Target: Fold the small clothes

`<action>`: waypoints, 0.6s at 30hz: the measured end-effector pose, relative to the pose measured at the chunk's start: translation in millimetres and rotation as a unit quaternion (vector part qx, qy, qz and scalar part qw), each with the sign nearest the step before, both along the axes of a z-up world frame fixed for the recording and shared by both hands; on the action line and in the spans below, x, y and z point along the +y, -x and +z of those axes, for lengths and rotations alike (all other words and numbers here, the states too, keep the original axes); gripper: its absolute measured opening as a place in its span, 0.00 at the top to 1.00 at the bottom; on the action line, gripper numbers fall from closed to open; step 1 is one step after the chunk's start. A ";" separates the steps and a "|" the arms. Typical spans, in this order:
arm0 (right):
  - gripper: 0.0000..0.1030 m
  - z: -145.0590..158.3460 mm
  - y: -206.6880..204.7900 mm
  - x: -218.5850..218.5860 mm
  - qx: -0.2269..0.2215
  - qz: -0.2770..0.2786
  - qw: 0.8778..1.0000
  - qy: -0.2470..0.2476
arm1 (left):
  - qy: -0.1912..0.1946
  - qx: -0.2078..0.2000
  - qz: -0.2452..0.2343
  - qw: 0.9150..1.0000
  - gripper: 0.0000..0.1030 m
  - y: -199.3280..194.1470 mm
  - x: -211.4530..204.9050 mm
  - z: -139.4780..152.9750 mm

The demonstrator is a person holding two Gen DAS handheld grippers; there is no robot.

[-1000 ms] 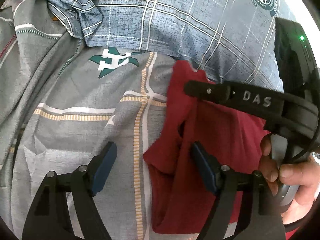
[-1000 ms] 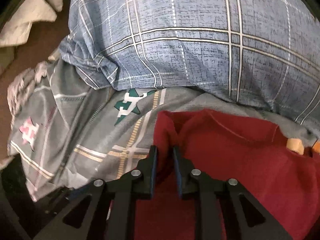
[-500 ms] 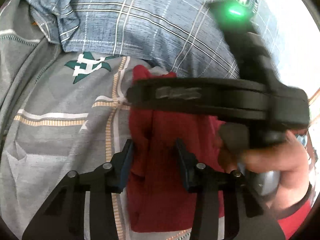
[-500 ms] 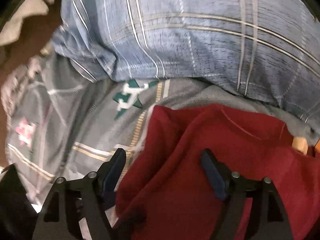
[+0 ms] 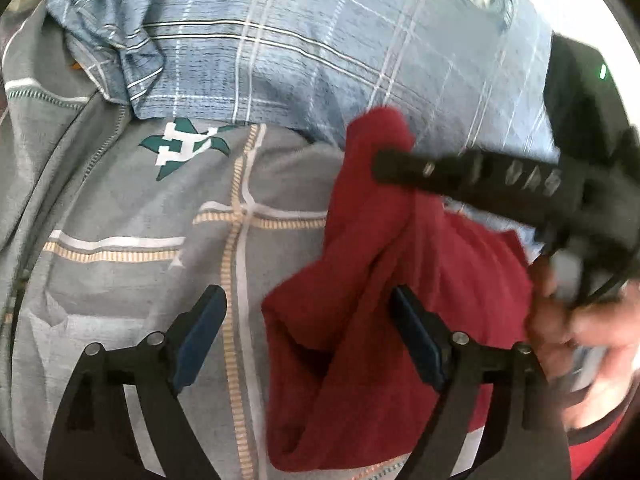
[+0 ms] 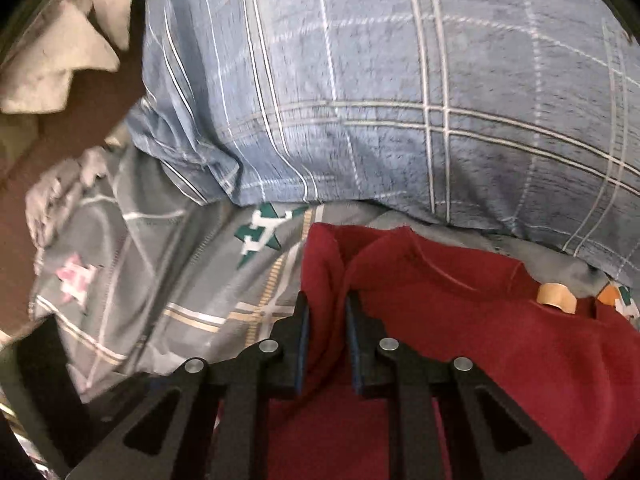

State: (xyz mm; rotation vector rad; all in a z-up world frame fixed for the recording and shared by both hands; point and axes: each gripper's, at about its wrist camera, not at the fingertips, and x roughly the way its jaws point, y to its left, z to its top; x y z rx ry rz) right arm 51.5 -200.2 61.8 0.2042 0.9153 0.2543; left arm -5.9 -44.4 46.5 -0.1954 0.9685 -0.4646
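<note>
A dark red garment [image 5: 360,280] lies crumpled on a grey patterned bedsheet [image 5: 140,240]. My left gripper [image 5: 308,336] hovers over its left edge with the jaws opening wide. The red cloth lies under the right finger [image 5: 416,340] and no pad presses on it. My right gripper [image 6: 326,320] has narrow jaws that are closing on a raised fold at the left edge of the red garment [image 6: 480,340]. In the left wrist view the right gripper [image 5: 378,166] reaches in from the right and holds that red corner up.
A blue plaid pillow [image 6: 360,80] fills the far side, also seen as the pillow [image 5: 320,40] in the left wrist view. A person's hand [image 5: 592,340] holds the right gripper's handle. Beige cloth [image 6: 52,60] lies on a brown surface at the far left. Small orange pieces [image 6: 556,298] sit behind the garment.
The left jaws narrowed around the red cloth, then spread wide again. The right jaws opened wide, then closed on a fold of the garment and pulled its corner up.
</note>
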 end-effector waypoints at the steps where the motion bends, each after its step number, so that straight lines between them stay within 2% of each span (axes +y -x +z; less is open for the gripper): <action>1: 0.84 1.0 1.5 -3.2 0.000 0.000 1.000 -0.005 | -0.006 -0.006 -0.004 1.000 0.25 1.5 -2.6 1.2; 2: 0.84 0.9 1.8 -4.7 0.001 -0.001 1.000 -0.011 | -0.005 -0.008 -0.010 1.000 0.47 1.9 -4.9 3.8; 3: 0.84 0.4 2.0 -4.0 0.005 0.000 1.000 -0.013 | 0.000 -0.005 -0.023 1.000 0.56 2.7 -6.5 5.8; 5: 0.84 -1.8 2.8 -1.1 0.013 0.005 1.000 -0.005 | -0.006 -0.008 -0.027 1.000 0.67 3.8 -5.1 9.0; 6: 0.77 -2.8 2.7 -0.4 0.014 0.005 1.000 -0.004 | -0.005 -0.006 -0.027 1.000 0.68 2.9 -4.1 9.4; 7: 0.74 -2.4 3.4 -1.7 0.016 0.001 1.000 -0.012 | -0.002 -0.002 -0.024 1.000 0.69 1.1 -1.9 10.1; 8: 0.60 -1.7 4.2 -3.7 0.019 -0.001 1.000 -0.025 | 0.002 0.001 -0.022 1.000 0.70 0.0 0.3 11.3; 9: 0.32 -1.3 4.0 -5.2 0.024 -0.005 0.999 -0.039 | 0.004 0.000 -0.020 1.000 0.70 -0.4 2.2 13.9; 10: 0.21 -1.6 4.1 -5.7 0.027 -0.009 0.998 -0.049 | 0.004 -0.002 -0.021 1.000 0.70 -0.4 2.5 16.1; 11: 0.17 -1.4 3.4 -5.2 0.030 -0.010 0.998 -0.057 | 0.003 -0.005 -0.024 1.000 0.70 0.6 2.2 19.1; 13: 0.17 -1.0 -0.5 1.6 0.036 -0.002 0.998 -0.050 | -0.001 -0.011 -0.026 1.000 0.71 3.9 -0.5 20.8; 16: 0.17 -7.1 -11.1 17.2 0.046 0.008 0.999 -0.013 | -0.003 -0.015 -0.028 0.999 0.70 7.9 -2.4 21.8; 18: 0.17 -19.9 -22.2 28.3 0.073 0.015 0.997 0.016 | -0.003 -0.015 -0.029 0.999 0.71 9.0 -2.3 22.0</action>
